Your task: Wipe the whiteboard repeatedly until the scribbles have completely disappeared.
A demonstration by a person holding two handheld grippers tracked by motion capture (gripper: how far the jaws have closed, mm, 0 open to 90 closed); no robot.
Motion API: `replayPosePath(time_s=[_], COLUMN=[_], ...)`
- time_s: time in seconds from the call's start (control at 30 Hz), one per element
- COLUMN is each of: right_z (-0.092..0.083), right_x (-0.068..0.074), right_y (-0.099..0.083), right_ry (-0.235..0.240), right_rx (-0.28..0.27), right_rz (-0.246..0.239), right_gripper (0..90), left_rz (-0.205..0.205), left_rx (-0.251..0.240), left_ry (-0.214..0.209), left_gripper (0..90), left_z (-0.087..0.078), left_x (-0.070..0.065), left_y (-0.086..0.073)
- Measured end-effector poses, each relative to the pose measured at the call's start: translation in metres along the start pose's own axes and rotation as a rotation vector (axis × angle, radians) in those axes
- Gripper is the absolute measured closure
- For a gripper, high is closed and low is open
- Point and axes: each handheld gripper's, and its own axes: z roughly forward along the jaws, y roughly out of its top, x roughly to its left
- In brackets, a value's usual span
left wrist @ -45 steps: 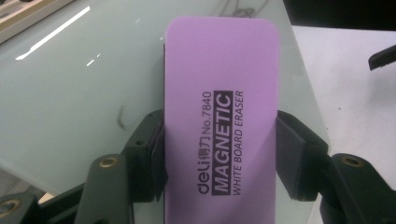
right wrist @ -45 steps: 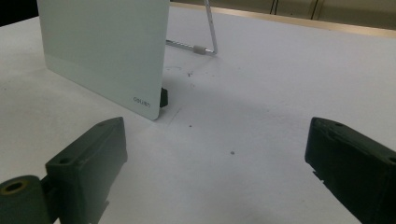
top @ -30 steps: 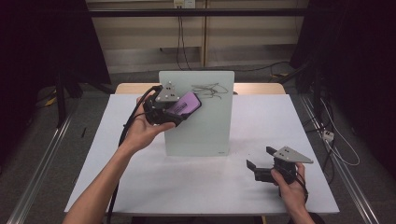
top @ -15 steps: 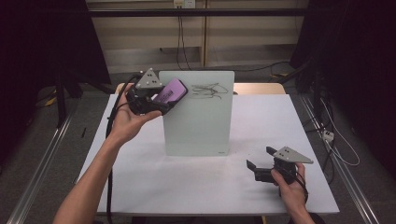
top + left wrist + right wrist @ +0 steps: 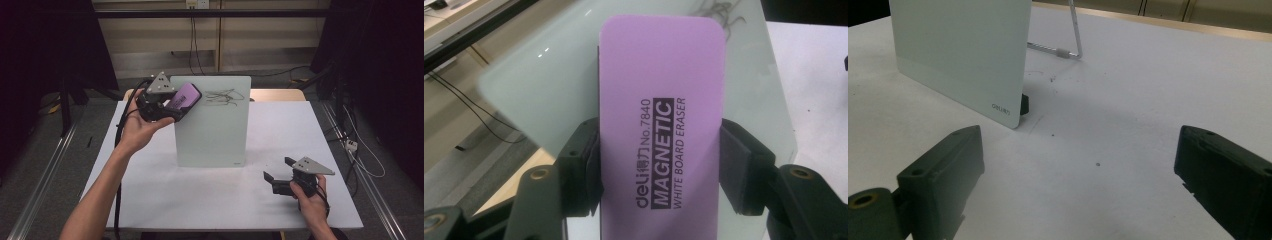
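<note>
Left gripper (image 5: 172, 107) raised at upper left corner of whiteboard (image 5: 212, 125), jaws clamped on the long sides of a purple eraser (image 5: 182, 96). Eraser tilted, far end over the board's top left corner; contact with board surface unclear. In left gripper view, eraser (image 5: 661, 120) upright between the two black jaws, printed "deli No.7840 MAGNETIC WHITE BOARD ERASER", whiteboard (image 5: 549, 75) behind it with black scribble (image 5: 716, 10) near top edge. In high view, scribble (image 5: 222, 96) on upper middle of board, just right of eraser. Whiteboard standing upright near middle of white table (image 5: 150, 195), leaning back on a wire stand (image 5: 1075, 40) seen in right gripper view. Right gripper (image 5: 277, 172) low at table's near right, well apart from board, held by right hand (image 5: 310, 197), jaws wide apart, nothing between them. In right gripper view, bare table (image 5: 1128, 100) between the open jaws, board's lower corner (image 5: 1005, 107) with small logo ahead to the left. Left hand (image 5: 135, 127) wrapped under left gripper, cable (image 5: 119, 150) trailing down along forearm.
</note>
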Motion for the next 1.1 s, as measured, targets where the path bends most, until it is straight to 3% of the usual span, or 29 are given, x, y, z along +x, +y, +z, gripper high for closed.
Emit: replayPosePath(time_s=[0.5, 1.1], right_z=[0.000, -0.001], right_x=[0.000, 0.000], right_y=[0.000, 0.000], right_ry=[0.000, -0.001], right_rx=[0.000, 0.001], right_rz=[0.000, -0.004], right_gripper=[5.9, 5.9], left_rz=[0.067, 0.081], left_rx=[0.051, 0.084], left_ry=[-0.040, -0.104], left_gripper=[41.2, 41.1], left_z=[0.022, 0.045], left_x=[-0.022, -0.046], left_y=[0.002, -0.004])
